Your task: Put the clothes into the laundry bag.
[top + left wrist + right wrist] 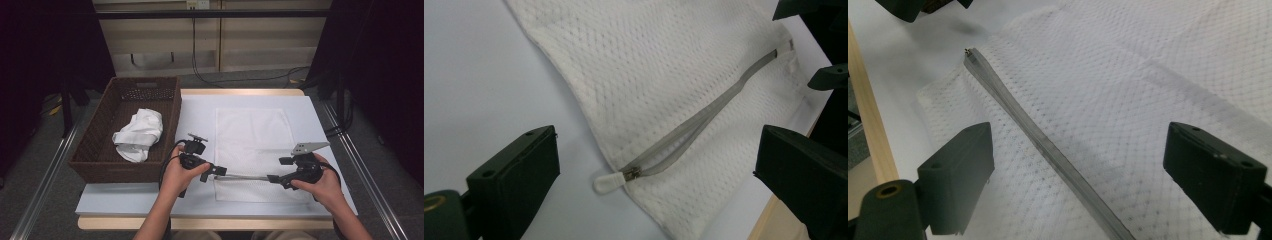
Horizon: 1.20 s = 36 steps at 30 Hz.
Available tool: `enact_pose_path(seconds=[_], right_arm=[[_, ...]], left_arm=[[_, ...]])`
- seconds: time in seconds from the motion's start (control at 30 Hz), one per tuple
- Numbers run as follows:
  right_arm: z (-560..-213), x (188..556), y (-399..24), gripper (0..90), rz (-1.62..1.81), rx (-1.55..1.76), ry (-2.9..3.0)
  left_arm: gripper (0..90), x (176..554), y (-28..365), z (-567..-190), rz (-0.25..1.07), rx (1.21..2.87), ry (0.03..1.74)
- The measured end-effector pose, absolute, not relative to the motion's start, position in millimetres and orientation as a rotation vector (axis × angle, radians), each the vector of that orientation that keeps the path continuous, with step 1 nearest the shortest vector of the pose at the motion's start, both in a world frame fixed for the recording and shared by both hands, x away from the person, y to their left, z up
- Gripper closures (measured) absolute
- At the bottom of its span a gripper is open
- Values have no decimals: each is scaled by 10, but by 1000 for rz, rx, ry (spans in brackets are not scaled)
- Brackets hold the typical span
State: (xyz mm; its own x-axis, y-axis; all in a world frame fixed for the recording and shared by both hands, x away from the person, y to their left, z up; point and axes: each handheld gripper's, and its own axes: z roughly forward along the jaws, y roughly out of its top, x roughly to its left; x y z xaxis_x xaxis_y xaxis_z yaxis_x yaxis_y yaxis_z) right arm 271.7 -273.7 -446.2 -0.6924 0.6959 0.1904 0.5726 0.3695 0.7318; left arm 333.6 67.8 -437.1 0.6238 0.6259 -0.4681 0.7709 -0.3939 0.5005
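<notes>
Both grippers, your left [220,171] and right [272,178], stand wide open, gripping nothing. Mesh bag [252,145] lies flat on white table [197,112]; its grey zipper [247,176] runs between them, pull tab [609,181] just ahead of left jaws.

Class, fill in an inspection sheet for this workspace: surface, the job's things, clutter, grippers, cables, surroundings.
Surface: white table top with a pale wooden edge.
Job's things: white mesh bag lying flat; its grey zipper runs along the near edge, white pull tab at the left end.
Clutter: nothing seen.
Grippers: left gripper and right gripper at the zipper's two ends, both open, holding nothing.
Cables: black cable looping from the left gripper; more on the floor beyond the table.
Surroundings: brown wicker basket at left, holding a crumpled white cloth.
</notes>
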Motion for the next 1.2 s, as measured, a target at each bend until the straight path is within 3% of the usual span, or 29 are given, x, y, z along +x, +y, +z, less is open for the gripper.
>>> enact_pose_path(seconds=[0.67,1.2], right_arm=[[-4682,2849,-2395,291,1131,968,2612],[-4813,2820,-2358,257,1009,931,2583]], left_arm=[[44,3270,749,-4382,-251,2131,1117],[44,3279,752,-4407,-280,2132,1116]])
